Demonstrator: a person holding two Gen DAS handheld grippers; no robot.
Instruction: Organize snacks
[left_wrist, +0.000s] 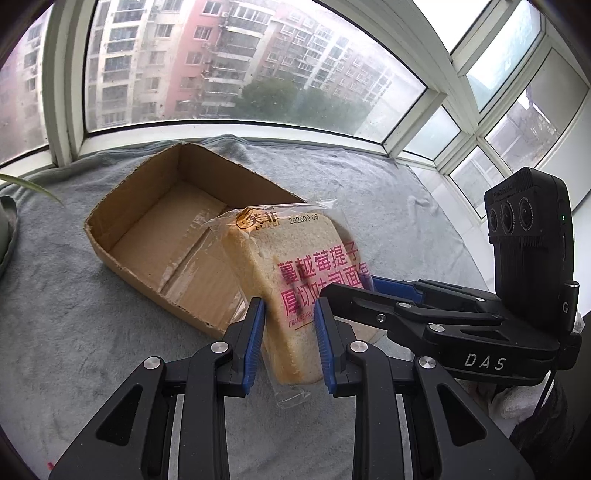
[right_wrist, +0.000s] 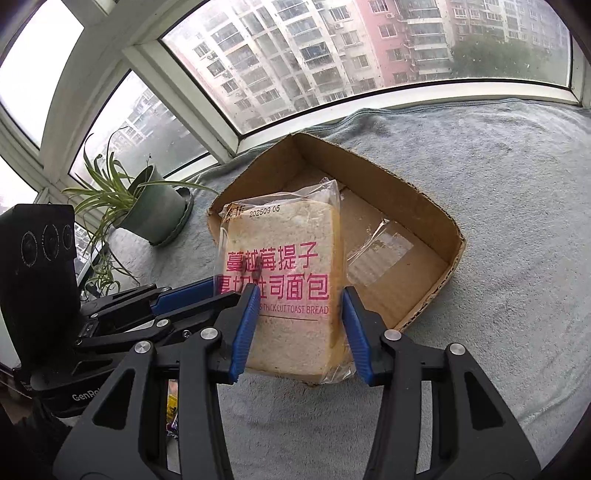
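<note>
A clear packet of thick-cut toast bread (left_wrist: 291, 280) with pink lettering is held up on edge over the near side of an open, empty cardboard box (left_wrist: 147, 206). My left gripper (left_wrist: 290, 314) is shut on the packet's lower part. My right gripper (right_wrist: 299, 314) is shut on the same bread packet (right_wrist: 288, 280) from the other side, and its black fingers (left_wrist: 373, 302) reach in from the right in the left wrist view. The box (right_wrist: 406, 206) lies behind the packet in the right wrist view.
A grey towel (left_wrist: 74, 332) covers the sill, with window frames behind and to the right. A potted spider plant (right_wrist: 147, 206) stands left of the box in the right wrist view. Some small wrappers (right_wrist: 171, 413) lie under my right gripper.
</note>
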